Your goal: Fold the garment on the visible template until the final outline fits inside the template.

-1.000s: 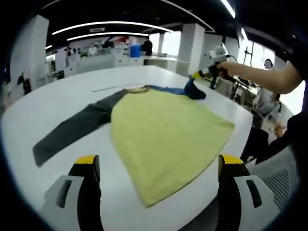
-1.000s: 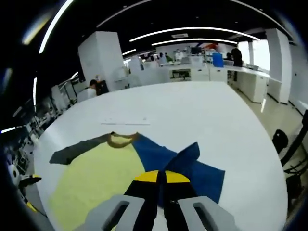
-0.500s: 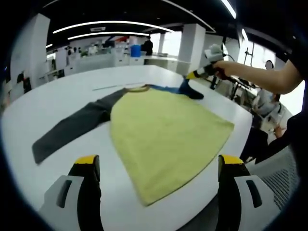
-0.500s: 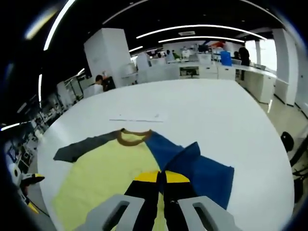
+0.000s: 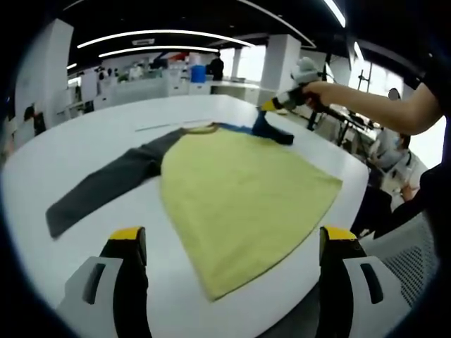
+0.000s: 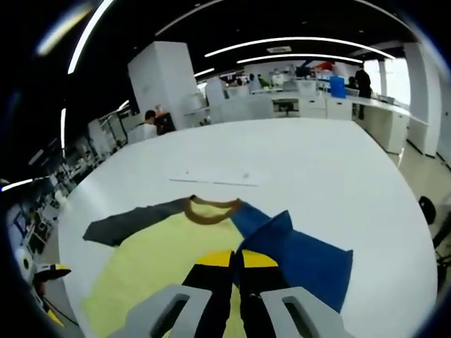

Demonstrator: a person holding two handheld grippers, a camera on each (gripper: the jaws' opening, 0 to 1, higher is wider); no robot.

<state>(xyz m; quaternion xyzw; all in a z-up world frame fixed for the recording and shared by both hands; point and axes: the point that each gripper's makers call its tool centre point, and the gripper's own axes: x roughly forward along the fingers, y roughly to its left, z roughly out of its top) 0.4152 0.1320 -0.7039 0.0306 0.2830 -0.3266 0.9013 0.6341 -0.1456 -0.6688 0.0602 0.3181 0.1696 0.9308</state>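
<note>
A: Where do we find the shirt [image 5: 239,193] now?

B: It lies on the white surface [image 5: 77,151], mostly flat. We see a yellow-green body, a brown collar [image 6: 209,208] on its far side, a dark grey sleeve [image 5: 106,184] stretched out flat to one side, and a blue sleeve [image 6: 299,255] on the other.

A: And our left tongs [image 5: 229,246]?

B: They stand wide apart over the near edge of the surface, with nothing between them. Their yellow-tipped jaws rise at the bottom of the left gripper view, one on each side of the near hem of the shirt, and clear of the cloth.

A: Our right tongs [image 6: 235,262]?

B: Their jaws are pressed together on a fold of the blue sleeve. In the right gripper view the blue cloth rises in a peak just above the yellow tips. In the left gripper view we see the right tongs [image 5: 270,106] at the far corner of the shirt, held by a hand [image 5: 320,92], with the blue sleeve [image 5: 270,130] pulled up from the surface and hanging under them.

A: Anything else on the surface?

B: A thin pale strip [image 6: 215,179] lies beyond the collar, apart from the shirt. We cannot tell what it is
</note>
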